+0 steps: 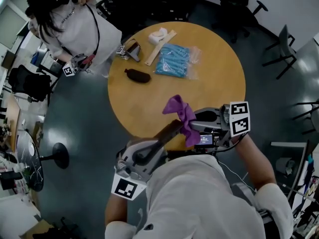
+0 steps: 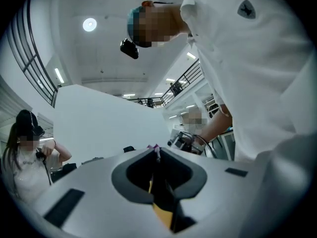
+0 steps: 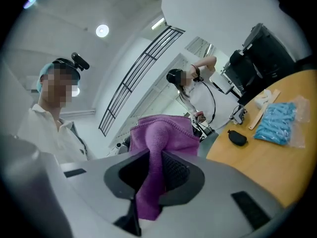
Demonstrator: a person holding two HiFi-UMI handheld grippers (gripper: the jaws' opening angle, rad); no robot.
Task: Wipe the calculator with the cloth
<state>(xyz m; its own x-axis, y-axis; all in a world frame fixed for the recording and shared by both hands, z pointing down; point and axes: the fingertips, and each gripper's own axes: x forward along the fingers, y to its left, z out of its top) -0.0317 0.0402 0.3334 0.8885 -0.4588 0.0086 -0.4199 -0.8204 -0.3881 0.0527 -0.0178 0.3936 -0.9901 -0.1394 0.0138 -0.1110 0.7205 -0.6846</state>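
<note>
While gripped, one cloth, one calculator.

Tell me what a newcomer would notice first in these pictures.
The purple cloth stands out most, bunched and clamped in the right claw over the near edge of the round wooden table. Just left of it, the left claw grips a thin dark slab, apparently the calculator, pointing toward the cloth. Farther across the table lies a bright blue packet.
</note>
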